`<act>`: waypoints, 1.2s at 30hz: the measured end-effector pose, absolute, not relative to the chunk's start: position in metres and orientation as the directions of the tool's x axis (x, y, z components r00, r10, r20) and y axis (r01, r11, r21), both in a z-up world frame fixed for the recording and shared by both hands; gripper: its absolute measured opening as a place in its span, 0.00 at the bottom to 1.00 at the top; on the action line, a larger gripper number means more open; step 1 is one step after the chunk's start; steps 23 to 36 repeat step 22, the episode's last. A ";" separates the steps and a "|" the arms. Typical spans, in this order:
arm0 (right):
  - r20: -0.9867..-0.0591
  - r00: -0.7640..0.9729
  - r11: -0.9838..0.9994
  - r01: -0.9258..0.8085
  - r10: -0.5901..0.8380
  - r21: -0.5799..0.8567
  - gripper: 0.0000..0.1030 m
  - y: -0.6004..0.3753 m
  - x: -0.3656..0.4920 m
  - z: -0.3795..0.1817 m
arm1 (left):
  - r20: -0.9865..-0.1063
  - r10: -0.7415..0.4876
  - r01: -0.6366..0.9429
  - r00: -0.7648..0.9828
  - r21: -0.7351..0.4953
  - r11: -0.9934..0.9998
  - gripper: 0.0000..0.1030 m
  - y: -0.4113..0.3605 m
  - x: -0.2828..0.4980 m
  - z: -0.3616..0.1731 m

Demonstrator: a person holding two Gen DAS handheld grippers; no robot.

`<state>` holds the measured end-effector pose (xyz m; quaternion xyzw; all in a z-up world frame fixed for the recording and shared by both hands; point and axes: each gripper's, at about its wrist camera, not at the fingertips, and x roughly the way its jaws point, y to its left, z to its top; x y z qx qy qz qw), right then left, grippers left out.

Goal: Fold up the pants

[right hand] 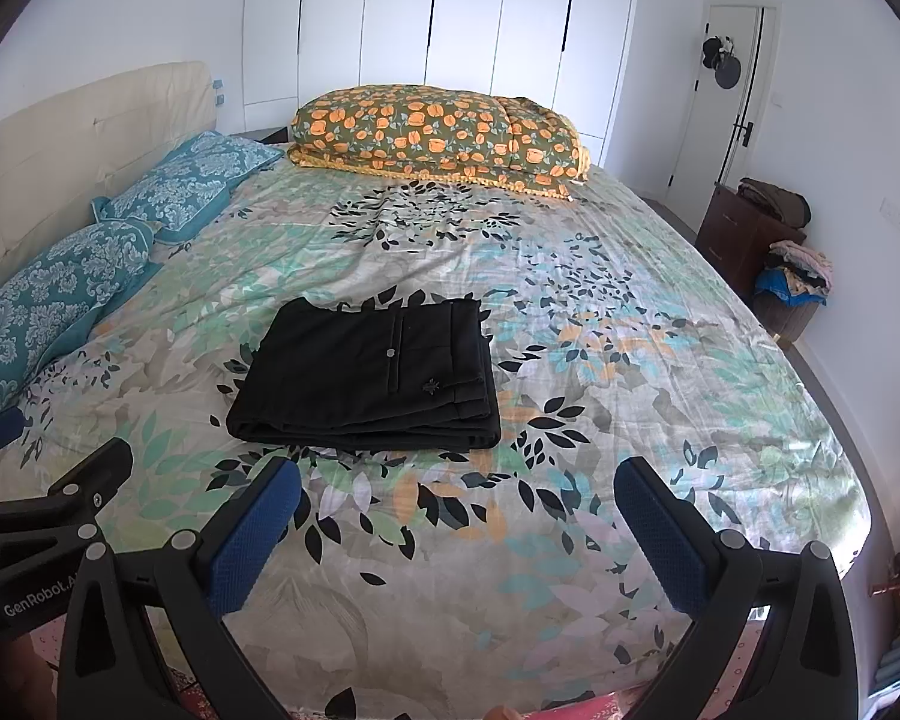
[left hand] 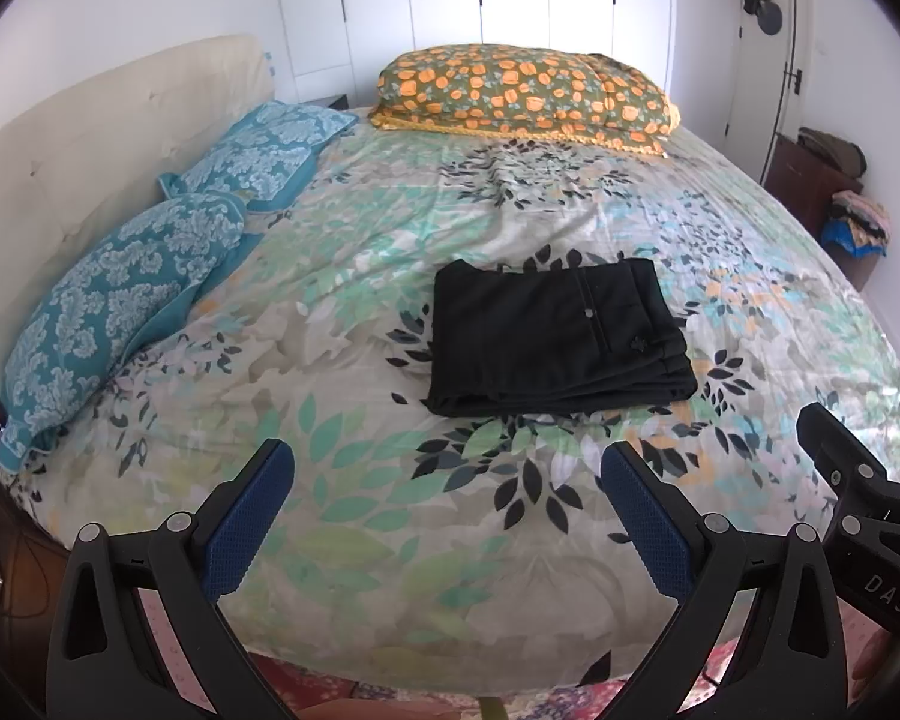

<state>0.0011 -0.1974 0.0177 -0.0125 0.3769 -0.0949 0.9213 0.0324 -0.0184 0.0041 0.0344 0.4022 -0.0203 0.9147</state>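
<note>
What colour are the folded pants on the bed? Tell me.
Black; the pants show best in the right wrist view.

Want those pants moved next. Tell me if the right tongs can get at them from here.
Probably yes. The right tongs are open and empty, the folded black pants lie just ahead on the bedspread, and nothing lies between them.

Surface materials and finish

Pants (right hand: 366, 378): matt black woven cloth, smooth, with one small pale button. Bedspread (right hand: 600, 360) beneath the pants: thin printed cloth, lightly creased. Headboard (left hand: 90, 138) left of the pants: cream padded upholstery, matt. Both grippers (left hand: 447, 516) (right hand: 456, 531): matt black plastic, blue dimpled pads (left hand: 648, 528), metal rivets.
</note>
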 end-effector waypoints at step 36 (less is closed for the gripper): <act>-0.694 0.696 0.981 0.169 -0.186 -0.093 1.00 -0.198 0.000 0.017 | -0.738 -0.023 0.063 0.675 0.027 0.998 0.99 -0.014 0.032 0.002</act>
